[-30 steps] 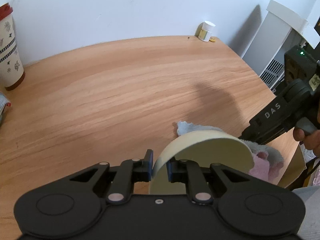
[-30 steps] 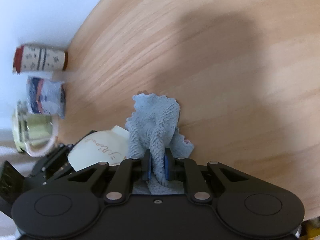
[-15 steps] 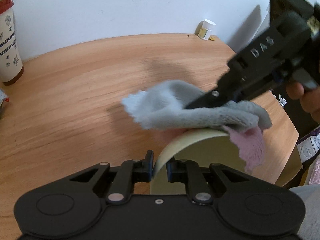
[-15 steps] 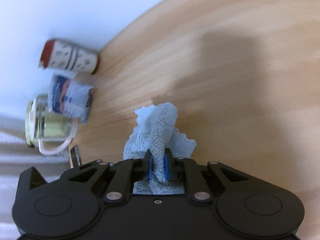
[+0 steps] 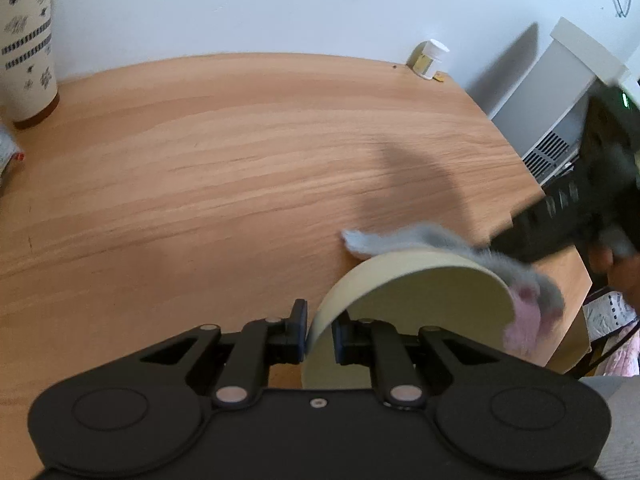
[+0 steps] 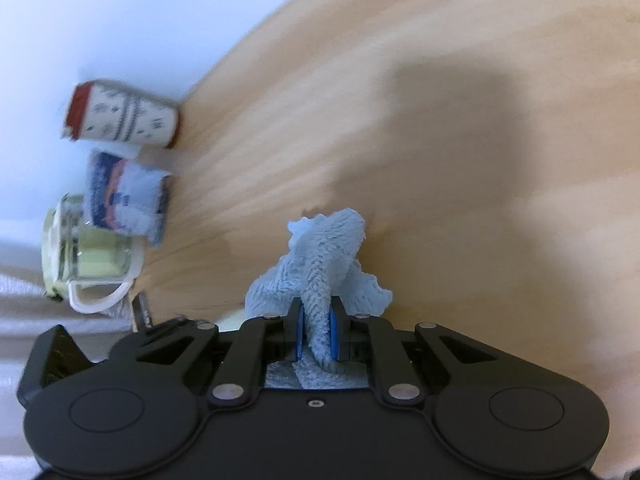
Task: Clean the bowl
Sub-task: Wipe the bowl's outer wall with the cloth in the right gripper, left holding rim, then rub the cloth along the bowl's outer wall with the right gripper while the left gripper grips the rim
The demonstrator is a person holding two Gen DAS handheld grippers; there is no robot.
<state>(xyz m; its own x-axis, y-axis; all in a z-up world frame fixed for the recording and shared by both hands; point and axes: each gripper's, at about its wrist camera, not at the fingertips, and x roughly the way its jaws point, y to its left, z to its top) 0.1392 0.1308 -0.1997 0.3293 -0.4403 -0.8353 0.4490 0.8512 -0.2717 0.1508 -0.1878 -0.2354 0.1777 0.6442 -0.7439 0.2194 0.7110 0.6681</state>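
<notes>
Left wrist view gives us the broad light-brown wooden surface [image 5: 240, 152] first, running back to a white wall, with a tall patterned paper cup with a red lid [image 5: 26, 40] at its far left edge and a small white-capped jar [image 5: 428, 58] at the far right corner.

Nearer us, the pale cream round bowl [image 5: 416, 304] is tipped on edge, off the surface. Our left claw [image 5: 320, 330] is closed on its rim, one finger inside the wall and one outside.

Our right claw [image 6: 316, 334] is clamped tight on a fluffy grey-blue cloth with a pink underside [image 6: 324, 256]. In the left view that cloth [image 5: 448, 240] drapes over the far rim of the bowl, blurred with motion, with the right claw [image 5: 516, 240] just behind it.

We judge the wipe to be under way. The thin pinch on the rim is the weak spot: a hard push from the cloth could lever the bowl round between the fingers or pull it free. The cloth's loose end could also bunch up, so that the wipe misses parts of the bowl.
</notes>
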